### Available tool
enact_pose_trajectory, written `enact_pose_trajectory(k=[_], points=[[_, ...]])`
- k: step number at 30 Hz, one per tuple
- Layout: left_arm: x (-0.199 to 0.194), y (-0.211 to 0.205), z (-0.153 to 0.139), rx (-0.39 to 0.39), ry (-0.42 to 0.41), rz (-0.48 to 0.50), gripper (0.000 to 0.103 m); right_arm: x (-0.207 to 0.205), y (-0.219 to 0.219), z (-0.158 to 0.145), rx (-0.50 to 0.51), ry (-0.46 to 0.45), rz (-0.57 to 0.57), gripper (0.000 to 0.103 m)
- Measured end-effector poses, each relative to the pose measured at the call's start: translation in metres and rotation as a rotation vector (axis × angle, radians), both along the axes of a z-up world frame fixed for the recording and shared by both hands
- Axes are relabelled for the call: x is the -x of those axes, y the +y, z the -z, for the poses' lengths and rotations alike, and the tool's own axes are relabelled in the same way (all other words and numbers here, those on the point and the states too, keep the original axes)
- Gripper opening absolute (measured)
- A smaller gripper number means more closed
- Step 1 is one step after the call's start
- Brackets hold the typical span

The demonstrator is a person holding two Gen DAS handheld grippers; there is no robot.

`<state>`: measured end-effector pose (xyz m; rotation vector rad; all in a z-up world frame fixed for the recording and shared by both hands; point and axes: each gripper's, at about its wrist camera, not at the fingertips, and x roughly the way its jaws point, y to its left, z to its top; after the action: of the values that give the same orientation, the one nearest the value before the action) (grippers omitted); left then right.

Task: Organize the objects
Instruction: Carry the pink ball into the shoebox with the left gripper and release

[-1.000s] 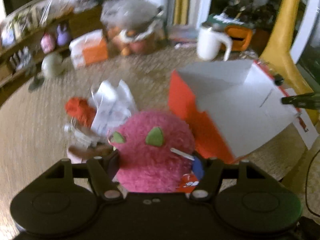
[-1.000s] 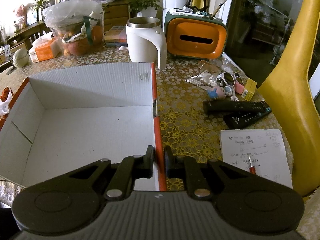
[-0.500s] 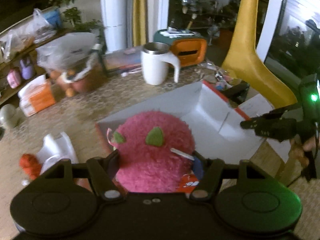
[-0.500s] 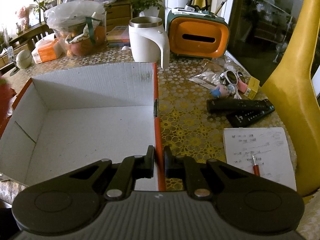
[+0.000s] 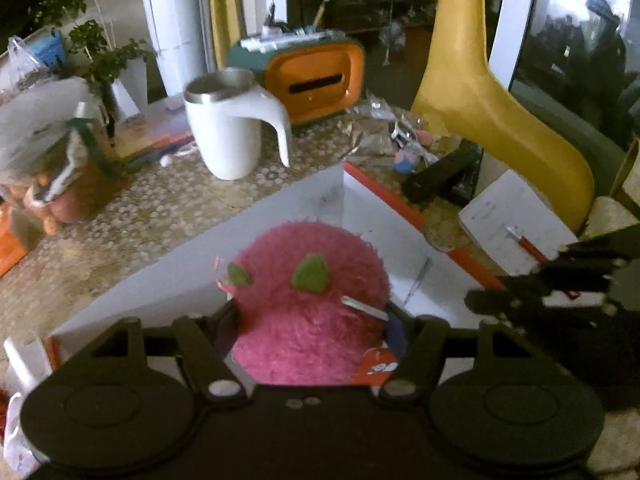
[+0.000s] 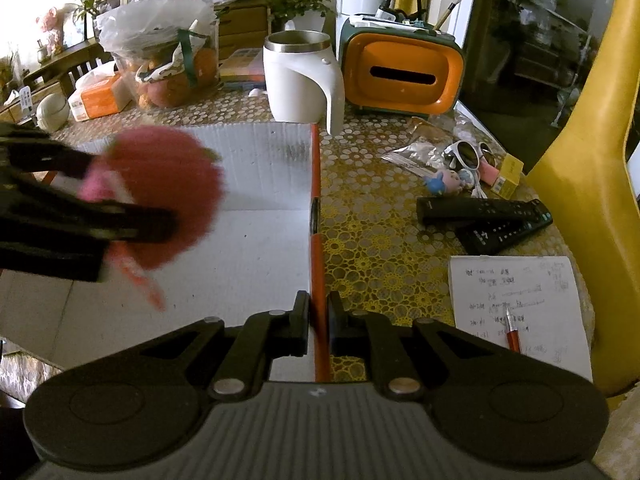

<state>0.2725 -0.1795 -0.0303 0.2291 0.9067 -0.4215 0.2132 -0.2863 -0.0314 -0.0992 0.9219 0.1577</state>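
white mug (image 6: 302,76) upright | orange tissue holder (image 6: 400,74) beside it | two remotes (image 6: 488,218) | notepad (image 6: 518,308) with pen (image 6: 513,332)

No wording can be made out anywhere; the notepad (image 6: 516,300) on the desk (image 6: 380,240) carries handwritten lines too small to read; the orange tag (image 5: 376,366) on the pink plush toy (image 5: 308,312) bears a white mark, illegible; the remote controls' (image 6: 492,216) button markings are only specks.
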Motion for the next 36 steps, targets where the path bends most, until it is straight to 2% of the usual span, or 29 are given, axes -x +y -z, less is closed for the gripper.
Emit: enact_pose_trajectory(k=[7, 12, 19, 29, 33, 36], points=[[-0.026, -0.026, 0.029, -0.046, 0.067, 0.014, 0.069, -0.002, -0.003, 0.000, -0.012, 0.016, -0.018, 0.009], [-0.038, -0.033, 0.041, -0.045, 0.135, 0.024, 0.069, -0.006, -0.003, 0.001, -0.009, 0.029, -0.033, 0.009], [-0.049, -0.040, 0.052, -0.060, 0.167, 0.027, 0.073, -0.011, -0.003, 0.001, -0.004, 0.048, -0.049, 0.009], [-0.047, -0.040, 0.051, -0.060, 0.142, 0.034, 0.082, -0.014, -0.002, 0.002, 0.005, 0.069, -0.040, 0.009], [-0.034, -0.029, 0.038, -0.052, 0.104, 0.042, 0.088, -0.014, -0.001, 0.002, 0.010, 0.069, -0.031, 0.009], [-0.025, -0.015, 0.026, -0.024, 0.080, 0.031, 0.089, -0.016, -0.001, 0.002, 0.012, 0.077, -0.025, 0.009]])
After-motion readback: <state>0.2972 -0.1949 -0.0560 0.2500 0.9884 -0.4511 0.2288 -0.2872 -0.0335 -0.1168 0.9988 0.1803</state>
